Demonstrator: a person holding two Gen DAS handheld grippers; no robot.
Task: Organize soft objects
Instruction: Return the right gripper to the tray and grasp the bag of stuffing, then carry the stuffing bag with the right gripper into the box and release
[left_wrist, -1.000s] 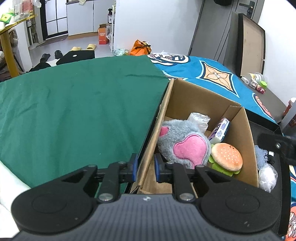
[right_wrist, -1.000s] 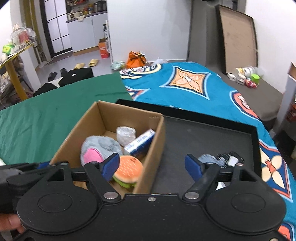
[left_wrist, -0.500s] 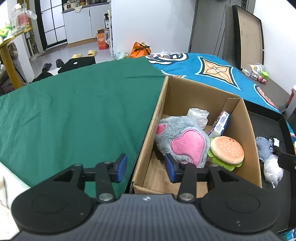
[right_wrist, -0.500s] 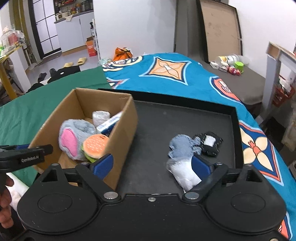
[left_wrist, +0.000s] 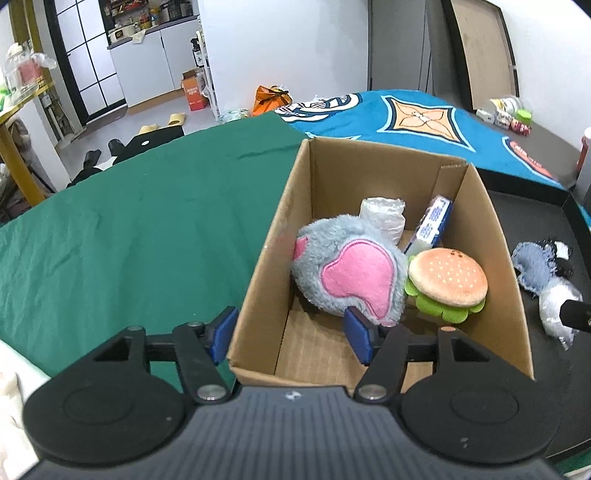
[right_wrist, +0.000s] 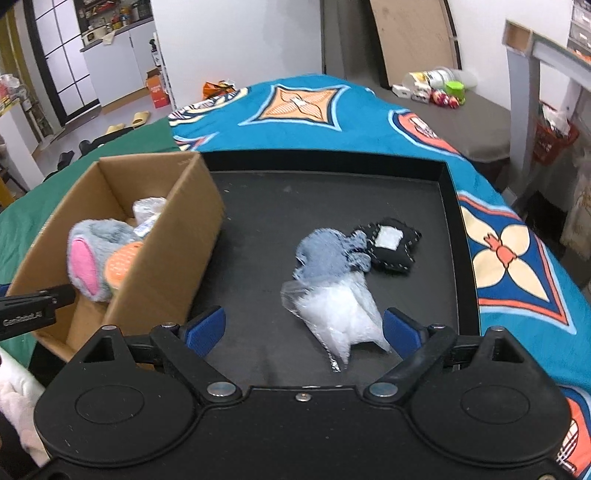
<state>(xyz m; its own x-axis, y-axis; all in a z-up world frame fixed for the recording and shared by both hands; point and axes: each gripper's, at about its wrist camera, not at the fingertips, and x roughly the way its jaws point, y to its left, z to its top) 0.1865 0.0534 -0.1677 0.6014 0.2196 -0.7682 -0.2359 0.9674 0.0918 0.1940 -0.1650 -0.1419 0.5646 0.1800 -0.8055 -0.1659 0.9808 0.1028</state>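
A cardboard box (left_wrist: 480, 206) (right_wrist: 173, 251) holds a grey and pink plush (left_wrist: 351, 269), a plush burger (left_wrist: 447, 282), a clear bag (left_wrist: 382, 218) and a blue and white packet (left_wrist: 434, 225). My left gripper (left_wrist: 291, 334) is open, its fingers astride the box's near left wall. On the black tray (right_wrist: 314, 199) lie a clear plastic bag (right_wrist: 340, 314), a blue-grey soft toy (right_wrist: 328, 254) and a black pouch (right_wrist: 391, 243). My right gripper (right_wrist: 303, 328) is open just short of the plastic bag.
A green cloth (left_wrist: 129, 221) covers the table left of the box. A blue patterned cloth (right_wrist: 314, 107) lies beyond and right of the tray. White fabric (right_wrist: 18, 406) sits at the near left. The left gripper's finger (right_wrist: 33, 306) shows beside the box.
My left gripper has opened from shut on the box wall and pulled back a little. My right gripper has swung right from the box to the tray items and opened wider.
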